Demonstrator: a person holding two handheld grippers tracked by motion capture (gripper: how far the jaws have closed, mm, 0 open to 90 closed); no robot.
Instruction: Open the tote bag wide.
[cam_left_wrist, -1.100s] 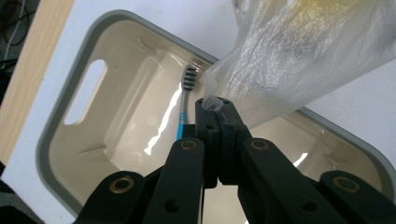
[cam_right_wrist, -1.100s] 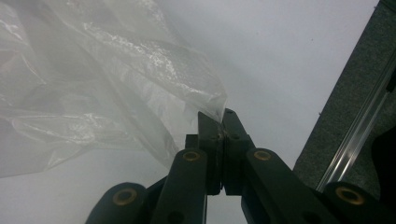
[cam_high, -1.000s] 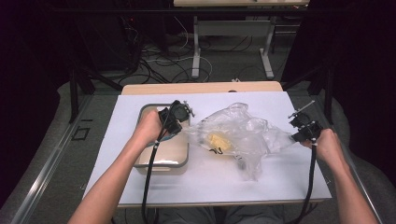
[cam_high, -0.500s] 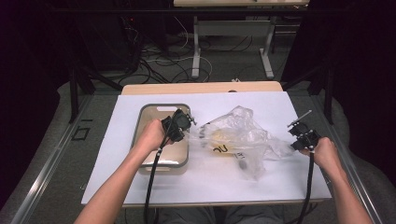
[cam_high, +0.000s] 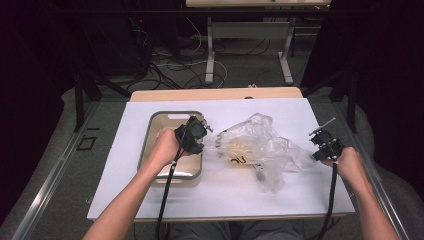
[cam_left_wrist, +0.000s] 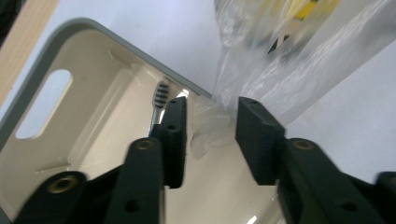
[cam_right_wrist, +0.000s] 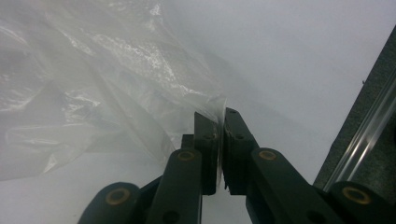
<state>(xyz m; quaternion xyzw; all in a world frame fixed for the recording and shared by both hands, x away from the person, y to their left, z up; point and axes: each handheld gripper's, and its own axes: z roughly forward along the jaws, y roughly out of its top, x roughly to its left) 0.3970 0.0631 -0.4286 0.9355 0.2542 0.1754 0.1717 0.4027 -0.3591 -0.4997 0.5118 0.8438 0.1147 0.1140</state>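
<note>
on the white table (cam_high: 150, 195), my left gripper (cam_left_wrist: 210, 126) has just been opening, bag (cam_high: 260, 145) corner loose between its jaws; my right gripper (cam_right_wrist: 221, 116) pinches the bag's far edge.

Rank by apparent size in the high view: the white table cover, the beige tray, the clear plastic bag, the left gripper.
1. white table cover
2. clear plastic bag and beige tray: they look about alike, so I do not rank them.
3. left gripper, though it sits nearer the camera.
</note>
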